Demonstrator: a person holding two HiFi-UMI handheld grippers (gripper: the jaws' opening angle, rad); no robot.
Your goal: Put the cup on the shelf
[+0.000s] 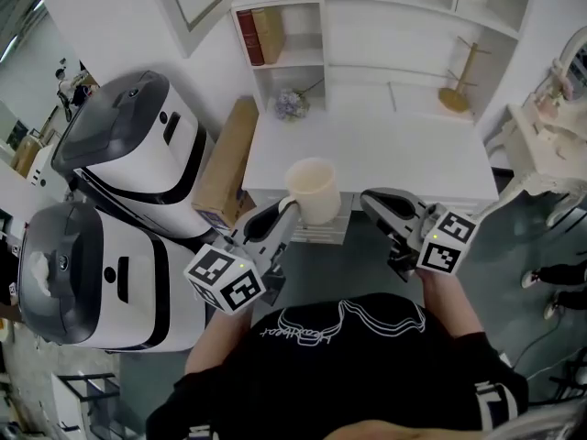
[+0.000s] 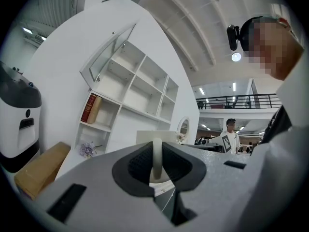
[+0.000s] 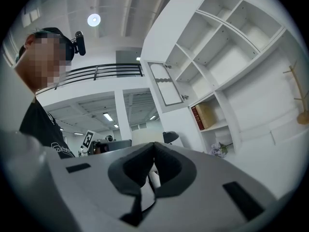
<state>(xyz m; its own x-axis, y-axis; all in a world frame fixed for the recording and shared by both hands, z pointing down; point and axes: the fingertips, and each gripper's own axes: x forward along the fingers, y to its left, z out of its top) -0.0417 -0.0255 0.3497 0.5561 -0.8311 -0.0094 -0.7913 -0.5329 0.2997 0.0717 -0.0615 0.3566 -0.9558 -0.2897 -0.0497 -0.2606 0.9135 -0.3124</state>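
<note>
Gripping the cup's handle, the left hand-held gripper (image 1: 290, 211) has its jaws narrowed onto it. The cream cup (image 1: 312, 189) is held upright over the white counter's (image 1: 394, 154) near edge, with the shelf (image 1: 295, 60) at 12 o'clock. At the cup's 4 o'clock, the right hand-held gripper (image 1: 369, 200) has its jaws together, empty.

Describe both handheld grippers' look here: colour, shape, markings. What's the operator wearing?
Both alike: the left gripper and right gripper have speckled light-grey shells with dark textured pads lining the jaws. Each carries a white cube printed with black square markers. The person wears a black shirt with a white line print.
</note>
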